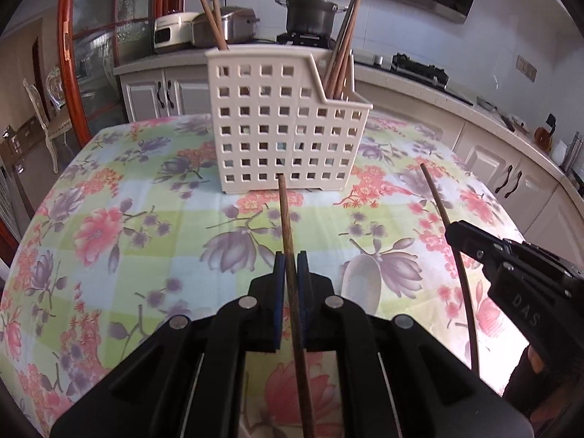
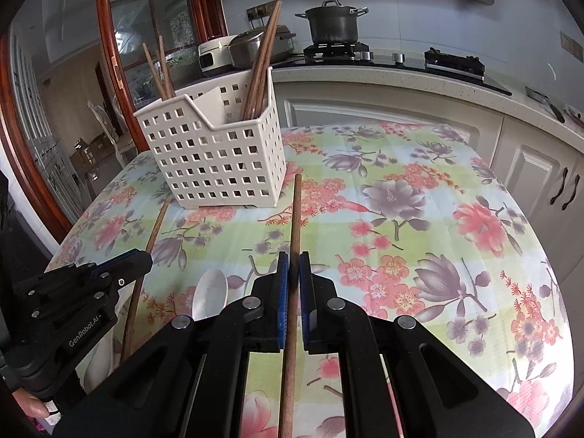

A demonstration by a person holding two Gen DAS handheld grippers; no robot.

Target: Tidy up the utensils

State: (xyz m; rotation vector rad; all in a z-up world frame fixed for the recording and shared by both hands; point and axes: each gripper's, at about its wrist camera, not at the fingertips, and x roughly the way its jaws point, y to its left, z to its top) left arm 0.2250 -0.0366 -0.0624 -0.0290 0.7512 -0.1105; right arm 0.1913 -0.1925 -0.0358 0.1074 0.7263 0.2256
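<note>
A cream perforated utensil basket (image 1: 284, 127) stands on the floral tablecloth, also in the right wrist view (image 2: 215, 153). Several brown chopsticks (image 1: 341, 51) stand in its compartments. My left gripper (image 1: 291, 266) is shut on a brown chopstick (image 1: 288, 241) that points at the basket's base. My right gripper (image 2: 293, 266) is shut on another brown chopstick (image 2: 295, 226); it also shows in the left wrist view (image 1: 460, 237). The left gripper shows at the left of the right wrist view (image 2: 138, 262). A white spoon (image 2: 211, 292) lies on the cloth between the grippers, also in the left wrist view (image 1: 359, 281).
The table (image 1: 109, 226) has a floral cloth and drops off at its left and right edges. Behind it runs a kitchen counter (image 2: 419, 73) with a pot on a stove (image 2: 334, 23), rice cookers (image 1: 204, 27) and white cabinets.
</note>
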